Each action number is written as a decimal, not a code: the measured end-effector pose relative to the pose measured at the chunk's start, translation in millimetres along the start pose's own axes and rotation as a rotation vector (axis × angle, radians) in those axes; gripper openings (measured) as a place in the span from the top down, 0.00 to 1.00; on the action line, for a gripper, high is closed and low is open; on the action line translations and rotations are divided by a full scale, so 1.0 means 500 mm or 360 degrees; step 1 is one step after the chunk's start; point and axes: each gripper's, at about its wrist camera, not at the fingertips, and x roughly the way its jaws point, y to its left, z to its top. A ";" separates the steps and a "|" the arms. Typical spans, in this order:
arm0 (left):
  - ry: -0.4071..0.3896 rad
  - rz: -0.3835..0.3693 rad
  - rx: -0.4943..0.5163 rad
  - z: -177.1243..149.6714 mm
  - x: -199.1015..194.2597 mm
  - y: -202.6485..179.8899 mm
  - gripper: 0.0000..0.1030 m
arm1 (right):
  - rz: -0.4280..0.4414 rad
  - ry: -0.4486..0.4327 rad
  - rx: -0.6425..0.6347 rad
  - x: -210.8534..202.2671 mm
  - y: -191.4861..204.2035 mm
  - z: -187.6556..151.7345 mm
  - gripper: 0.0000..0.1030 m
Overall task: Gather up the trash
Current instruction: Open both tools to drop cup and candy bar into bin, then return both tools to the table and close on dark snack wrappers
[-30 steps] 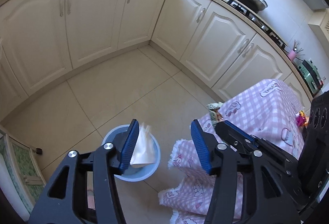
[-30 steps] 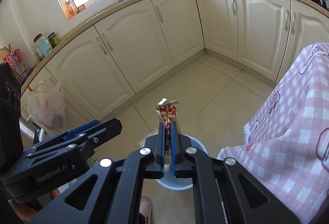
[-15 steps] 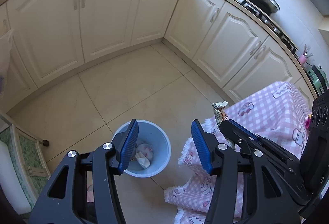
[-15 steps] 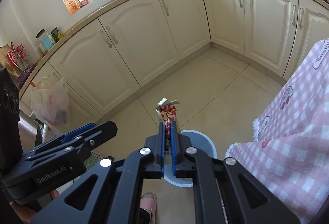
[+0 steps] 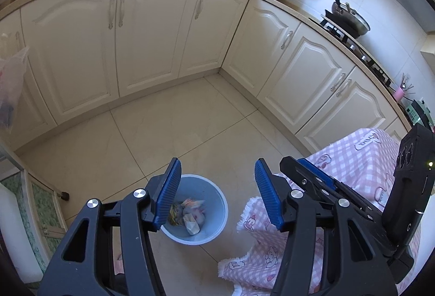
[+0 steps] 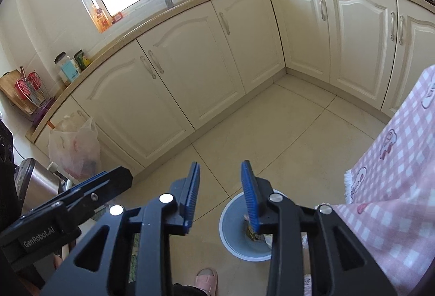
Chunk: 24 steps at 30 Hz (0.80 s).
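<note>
Trash (image 5: pixel 187 213) sits low inside the blue bin (image 5: pixel 214 195) in your left wrist view, and you can only partly read it: crumpled white paper, a pale wrapper and something yellowish, with the near-left portion cut off by the blue pad (image 5: pixel 167 192) of your left hand-held gripper (image 5: pixel 217 192). That gripper hangs above the bin with its pads spread wide apart, nothing between them and nothing touching them. Just right of the bin, the pink checked cloth (image 5: pixel 361 160) drapes over the table, whose surface you cannot see beneath it. Your right hand-held gripper (image 5: pixel 312 179) crosses in front of the cloth, right of the bin; from this side its opening is hard to judge.

Over in your right wrist view, the bin (image 6: pixel 231 222) is largely hidden behind the right finger (image 6: pixel 250 195) of your right hand-held gripper (image 6: pixel 220 195), so only its left rim and a scrap of trash (image 6: pixel 251 233) show. Those pads stand apart and empty above the bin. Left of the bin, your left hand-held gripper (image 6: pixel 89 192) shows only its side. A pink slipper (image 6: pixel 206 279) below the bin is cut off by the frame edge. The cloth (image 6: pixel 394 173) hangs right of the bin.
</note>
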 end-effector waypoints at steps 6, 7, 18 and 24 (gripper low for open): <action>-0.0043 -0.0055 0.0078 0.001 -0.042 -0.053 0.47 | -0.0067 -0.0096 0.0005 -0.084 -0.016 0.005 0.69; -0.0051 -0.0062 0.0093 0.001 -0.050 -0.063 0.47 | -0.0076 -0.0117 0.0008 -0.103 -0.020 0.006 0.69; -0.0149 -0.0209 0.0315 -0.030 -0.148 -0.222 0.43 | -0.0234 -0.0392 0.0059 -0.343 -0.087 -0.007 0.69; -0.0145 -0.0330 0.0502 -0.071 -0.176 -0.350 0.41 | -0.0374 -0.0537 0.0187 -0.488 -0.184 -0.047 0.66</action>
